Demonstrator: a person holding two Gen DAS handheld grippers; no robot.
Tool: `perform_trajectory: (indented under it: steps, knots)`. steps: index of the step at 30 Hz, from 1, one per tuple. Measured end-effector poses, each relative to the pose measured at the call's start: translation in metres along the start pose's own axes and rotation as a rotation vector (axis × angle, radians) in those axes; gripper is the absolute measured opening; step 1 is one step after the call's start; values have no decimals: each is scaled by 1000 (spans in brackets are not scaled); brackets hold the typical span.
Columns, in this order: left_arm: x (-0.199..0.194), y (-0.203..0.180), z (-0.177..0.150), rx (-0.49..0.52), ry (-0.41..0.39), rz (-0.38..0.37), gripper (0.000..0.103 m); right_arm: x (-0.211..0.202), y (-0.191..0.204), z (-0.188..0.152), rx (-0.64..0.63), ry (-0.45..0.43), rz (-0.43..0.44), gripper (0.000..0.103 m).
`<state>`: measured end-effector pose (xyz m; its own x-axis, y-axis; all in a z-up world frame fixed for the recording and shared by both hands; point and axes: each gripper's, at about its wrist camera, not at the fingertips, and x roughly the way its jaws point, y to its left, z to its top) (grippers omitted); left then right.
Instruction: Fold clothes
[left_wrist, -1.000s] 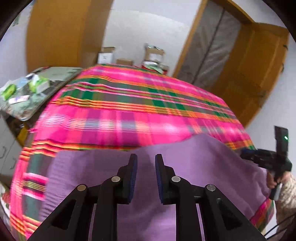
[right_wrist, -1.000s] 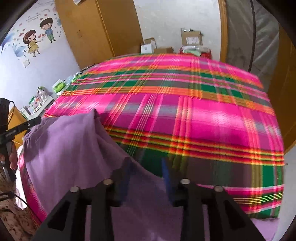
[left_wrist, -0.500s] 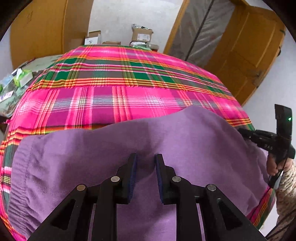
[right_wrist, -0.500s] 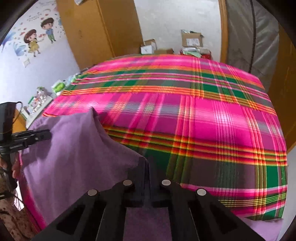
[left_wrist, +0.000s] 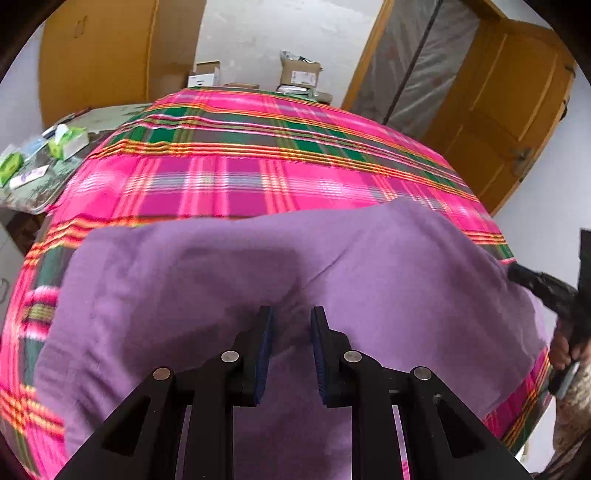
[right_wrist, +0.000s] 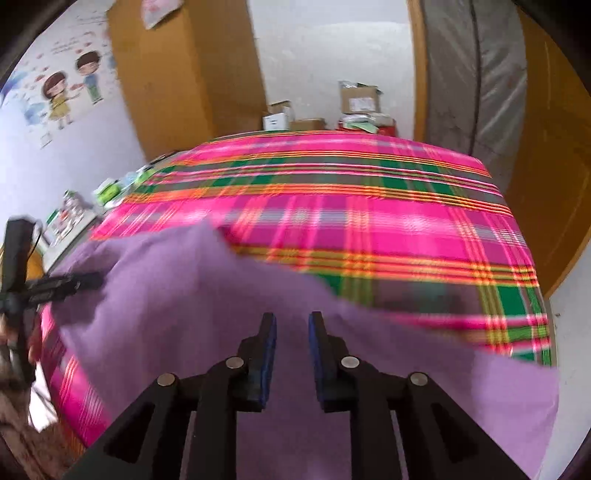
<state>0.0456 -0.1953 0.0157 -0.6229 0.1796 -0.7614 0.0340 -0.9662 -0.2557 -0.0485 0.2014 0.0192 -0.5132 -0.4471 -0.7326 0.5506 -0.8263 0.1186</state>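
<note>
Spreading: a purple garment (left_wrist: 229, 280) lies across the near end of a bed with a pink-and-green plaid bedspread (left_wrist: 236, 177), directly ahead of and under both grippers.
Left gripper: the left gripper (left_wrist: 290, 332) hangs just above the cloth with its jaws a narrow gap apart; purple shows between the pads, and nothing looks pinched.
Right gripper: the right gripper (right_wrist: 291, 334) stands the same way, jaws parted narrowly, over the garment's right part; blur makes contact hard to judge.
Cloth ahead of left gripper: mostly flat, with a shallow crease running forward and right from the fingertips.
Cloth ahead of right gripper: its far edge rises in a blurred ridge (right_wrist: 207, 236) to the front-left, so that part seems lifted or in motion.
Why held so: one gripper over each side of the garment suits handling a wide, limp piece evenly.
Stage: judging by the lie, the garment is laid out broad rather than stacked in a small bundle; whether this is a flattening or a fold in hand, I cannot tell.
Beyond the bed: cardboard boxes (left_wrist: 299, 74) sit on the floor far ahead, well apart from the work.
</note>
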Motion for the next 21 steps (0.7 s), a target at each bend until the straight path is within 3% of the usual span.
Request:
perform_trajectory:
  steps: [9,14,21]
  knots:
    - [-24,27,-24,-52,-30,40,21,-12,37,-47,-27,7,37,25]
    - [-34,39,-33,-77,-48,67,21,-14,59,-74,-126,18,-55,25]
    - [-49,57,-43,-112,-78,109,21,-29,66,-90,-104,7,-82,25]
